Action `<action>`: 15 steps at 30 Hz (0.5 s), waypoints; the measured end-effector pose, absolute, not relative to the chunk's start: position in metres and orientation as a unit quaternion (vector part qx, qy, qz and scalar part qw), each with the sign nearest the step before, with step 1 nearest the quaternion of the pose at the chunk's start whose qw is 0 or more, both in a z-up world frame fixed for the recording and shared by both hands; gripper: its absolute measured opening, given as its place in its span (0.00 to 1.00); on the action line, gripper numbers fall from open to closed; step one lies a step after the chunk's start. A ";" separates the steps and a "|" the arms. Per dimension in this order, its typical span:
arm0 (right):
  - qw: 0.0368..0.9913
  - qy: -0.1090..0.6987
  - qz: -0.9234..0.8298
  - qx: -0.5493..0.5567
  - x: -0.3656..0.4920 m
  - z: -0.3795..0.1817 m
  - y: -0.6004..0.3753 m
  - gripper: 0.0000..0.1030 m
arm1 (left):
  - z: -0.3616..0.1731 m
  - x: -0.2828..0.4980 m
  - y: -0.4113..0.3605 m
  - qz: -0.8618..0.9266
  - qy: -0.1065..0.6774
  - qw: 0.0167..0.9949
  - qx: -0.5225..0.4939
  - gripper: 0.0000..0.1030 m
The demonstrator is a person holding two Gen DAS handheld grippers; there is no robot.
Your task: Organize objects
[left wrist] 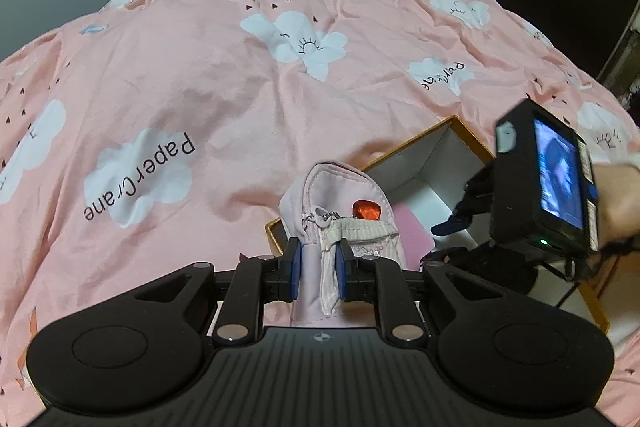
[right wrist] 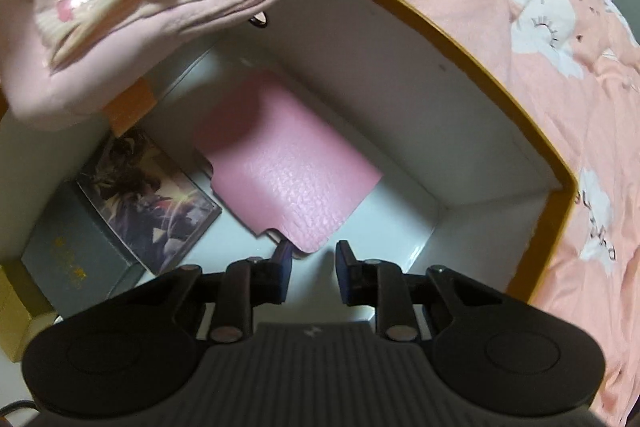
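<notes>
A small pink pouch (left wrist: 336, 203), shaped like a tiny backpack with a red heart charm (left wrist: 367, 209) on a bead chain, is clamped at its lower end between the fingers of the left gripper (left wrist: 319, 269), low in the centre of the left wrist view. It is held above the near corner of an open box (left wrist: 424, 159) with a gold rim and white inner walls, which lies on a bed under a pink quilt (left wrist: 200, 67) printed with white clouds. In the right wrist view the pouch (right wrist: 120, 7) fills the upper left of the frame, over the box's left corner.

Inside the box, a pink textured leather wallet (right wrist: 288, 163) lies flat near the middle of the floor. To its left sit an illustrated card box (right wrist: 152, 203) and, touching it, a grey box with gold lettering (right wrist: 76, 259).

The right gripper (right wrist: 312, 263) hangs over the box interior with its fingers parted and nothing between them, the left finger just beside the wallet's near edge.
</notes>
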State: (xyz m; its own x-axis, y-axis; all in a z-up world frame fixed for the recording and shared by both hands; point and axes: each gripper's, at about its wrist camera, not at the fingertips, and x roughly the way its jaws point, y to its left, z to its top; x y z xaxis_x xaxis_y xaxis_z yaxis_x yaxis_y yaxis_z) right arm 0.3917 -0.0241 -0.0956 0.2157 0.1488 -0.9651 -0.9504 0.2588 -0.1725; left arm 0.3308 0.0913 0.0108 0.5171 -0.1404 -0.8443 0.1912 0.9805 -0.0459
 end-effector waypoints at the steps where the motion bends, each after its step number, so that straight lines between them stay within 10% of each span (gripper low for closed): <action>1: 0.641 0.460 0.428 -0.441 0.393 -0.098 -0.023 0.24 | 0.011 0.331 0.091 -0.097 0.482 0.871 0.030 0.19; 15: 0.609 0.384 0.528 -0.450 0.366 -0.099 -0.006 0.16 | 0.011 0.332 0.084 -0.105 0.477 0.870 0.072 0.19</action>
State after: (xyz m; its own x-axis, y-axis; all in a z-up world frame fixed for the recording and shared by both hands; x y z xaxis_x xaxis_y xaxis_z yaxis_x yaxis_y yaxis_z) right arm 0.3661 -0.0058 -0.0994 0.1460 0.2978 -0.9434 -0.9893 0.0373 -0.1413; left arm 0.3320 0.0839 0.0113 0.5236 -0.1140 -0.8443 0.2522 0.9673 0.0257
